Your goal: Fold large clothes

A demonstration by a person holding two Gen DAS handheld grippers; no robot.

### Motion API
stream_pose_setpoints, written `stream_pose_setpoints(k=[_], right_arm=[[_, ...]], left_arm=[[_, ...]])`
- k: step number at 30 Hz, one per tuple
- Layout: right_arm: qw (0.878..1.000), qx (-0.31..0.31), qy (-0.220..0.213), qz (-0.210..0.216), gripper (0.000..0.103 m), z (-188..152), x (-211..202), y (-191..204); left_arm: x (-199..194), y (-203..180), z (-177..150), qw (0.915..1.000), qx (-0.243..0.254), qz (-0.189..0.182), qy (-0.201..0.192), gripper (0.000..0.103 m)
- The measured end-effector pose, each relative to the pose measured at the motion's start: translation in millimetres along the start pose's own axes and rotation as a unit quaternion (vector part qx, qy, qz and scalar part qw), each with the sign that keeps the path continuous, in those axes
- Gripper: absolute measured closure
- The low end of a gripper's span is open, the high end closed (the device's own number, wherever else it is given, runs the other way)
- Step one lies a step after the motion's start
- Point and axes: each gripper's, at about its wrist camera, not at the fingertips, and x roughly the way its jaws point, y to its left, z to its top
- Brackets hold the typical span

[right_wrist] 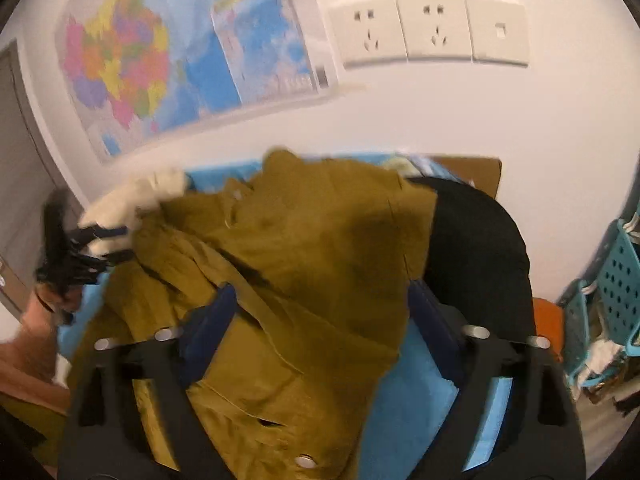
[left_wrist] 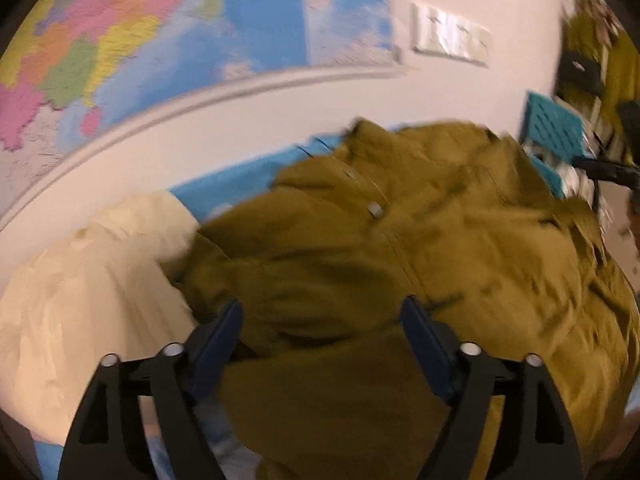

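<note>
A large olive-mustard jacket (left_wrist: 400, 248) with snap buttons lies crumpled on a blue surface (left_wrist: 240, 176); it also shows in the right wrist view (right_wrist: 304, 248). My left gripper (left_wrist: 322, 308) is open just above the jacket's near part, its jaws wide apart with nothing between them. My right gripper (right_wrist: 320, 296) is open too, its jaws straddling the jacket's fabric without pinching it. In the right wrist view the left gripper (right_wrist: 96, 240) appears at the far left, blurred, by the cream cloth.
A cream garment (left_wrist: 88, 280) lies left of the jacket. A black garment (right_wrist: 480, 248) lies on its right side. Teal baskets (right_wrist: 616, 280) stand at the right. A map (right_wrist: 160, 52) and wall sockets (right_wrist: 432, 32) are on the wall behind.
</note>
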Motion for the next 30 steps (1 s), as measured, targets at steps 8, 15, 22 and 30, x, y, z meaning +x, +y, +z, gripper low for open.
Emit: stream_pose_setpoints(k=[8,15,22,30], right_arm=[[0.996,-0.064,0.059,-0.036,0.084,-15,34,20],[0.984,-0.106,-0.136,-0.047,0.093,46,-37,49],[0.998,-0.035,0.013,-0.058,0.086,28,57,-5],[0.997,-0.005,-0.016,-0.079,0.034,6,33,-2]], left_arm=[[11,-12,-23,0.9998,0.015,-0.004,0.011,0.021],[-7,6,-21,0.9979,-0.047,0.022,-0.039,0.021],[6,5,-31,0.9961,-0.047,0.072,-0.022,0.021],[2,-7,-34,0.9924,-0.040,0.114,-0.021,0.021]])
